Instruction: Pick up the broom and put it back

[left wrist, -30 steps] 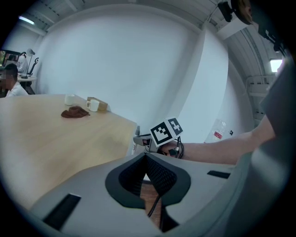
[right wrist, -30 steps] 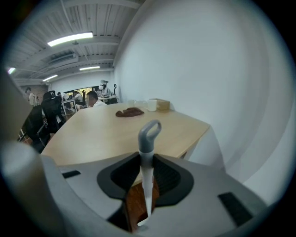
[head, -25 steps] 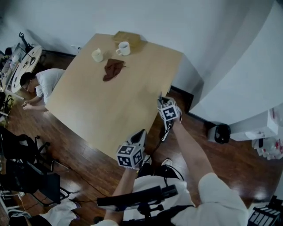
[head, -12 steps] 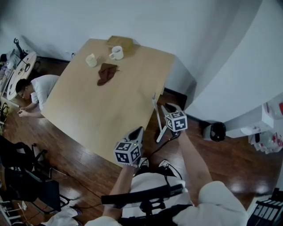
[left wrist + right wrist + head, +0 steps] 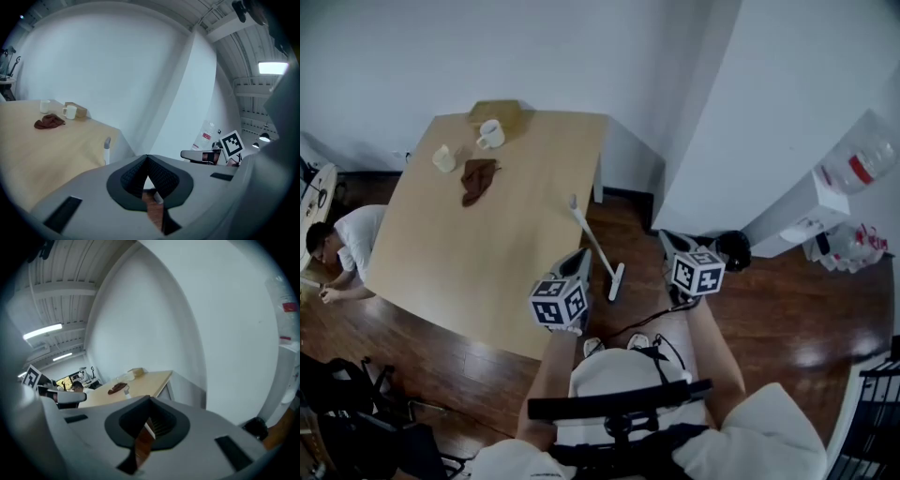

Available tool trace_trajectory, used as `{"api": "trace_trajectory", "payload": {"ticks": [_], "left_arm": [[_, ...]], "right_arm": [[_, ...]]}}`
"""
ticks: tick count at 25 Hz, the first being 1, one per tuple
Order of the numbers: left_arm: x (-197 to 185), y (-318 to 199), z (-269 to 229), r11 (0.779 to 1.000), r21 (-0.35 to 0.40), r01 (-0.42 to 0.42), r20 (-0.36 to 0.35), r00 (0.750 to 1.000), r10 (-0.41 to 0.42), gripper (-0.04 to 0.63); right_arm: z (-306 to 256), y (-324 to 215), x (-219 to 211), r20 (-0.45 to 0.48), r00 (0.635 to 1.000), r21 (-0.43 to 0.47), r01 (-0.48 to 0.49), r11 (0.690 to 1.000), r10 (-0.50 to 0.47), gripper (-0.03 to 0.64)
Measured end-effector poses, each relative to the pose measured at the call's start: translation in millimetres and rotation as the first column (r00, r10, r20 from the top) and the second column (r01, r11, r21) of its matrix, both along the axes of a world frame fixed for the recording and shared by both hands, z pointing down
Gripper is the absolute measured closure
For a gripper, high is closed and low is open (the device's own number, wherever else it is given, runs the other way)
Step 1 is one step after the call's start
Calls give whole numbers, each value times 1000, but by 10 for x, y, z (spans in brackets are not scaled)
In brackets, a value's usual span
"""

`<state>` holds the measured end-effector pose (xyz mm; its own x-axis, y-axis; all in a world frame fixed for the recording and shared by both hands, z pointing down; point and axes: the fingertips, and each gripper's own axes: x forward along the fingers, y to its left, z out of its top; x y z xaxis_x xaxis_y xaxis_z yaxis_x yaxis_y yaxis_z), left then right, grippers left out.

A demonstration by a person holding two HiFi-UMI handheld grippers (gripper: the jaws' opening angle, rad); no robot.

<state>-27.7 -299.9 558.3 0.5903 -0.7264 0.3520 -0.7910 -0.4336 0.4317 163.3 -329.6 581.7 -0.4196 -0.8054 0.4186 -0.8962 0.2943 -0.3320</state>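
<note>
Where it stands, the broom [image 5: 593, 242] tilts, handle up toward the table [image 5: 487, 267].

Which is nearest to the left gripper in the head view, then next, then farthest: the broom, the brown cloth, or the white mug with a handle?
1. The broom, right beside the left gripper, at the table edge.
2. The brown cloth, farther up the table, to the left.
3. The white mug, past the cloth, near the far edge.
</note>
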Motion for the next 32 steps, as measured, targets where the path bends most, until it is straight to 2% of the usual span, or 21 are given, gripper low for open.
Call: {"api": "trace_trajectory", "payload": {"ticks": [6, 11, 22, 28, 32], "left_arm": [[503, 44, -135, 995, 29, -100, -10, 995, 100, 606], [725, 114, -210, 990, 39, -134, -7, 991, 134, 606], [564, 577, -67, 988, 5, -153, -34, 988, 153, 606], [502, 961, 7, 993, -4, -116, -23, 993, 116, 606], [536, 1352, -5, 997, 2, -78, -5, 997, 78, 606]], "right_arm": [[-290, 344, 442, 27, 995, 37, -94, 995, 93, 606], [-360, 597, 593, 67, 987, 37, -151, 988, 148, 606], [-317, 1124, 199, 48, 992, 23, -121, 992, 120, 606], [-263, 1435, 50, 57, 997, 23, -54, 998, 53, 606], [-283, 1832, 49, 58, 998, 43, 2, 999, -5, 606]]}}
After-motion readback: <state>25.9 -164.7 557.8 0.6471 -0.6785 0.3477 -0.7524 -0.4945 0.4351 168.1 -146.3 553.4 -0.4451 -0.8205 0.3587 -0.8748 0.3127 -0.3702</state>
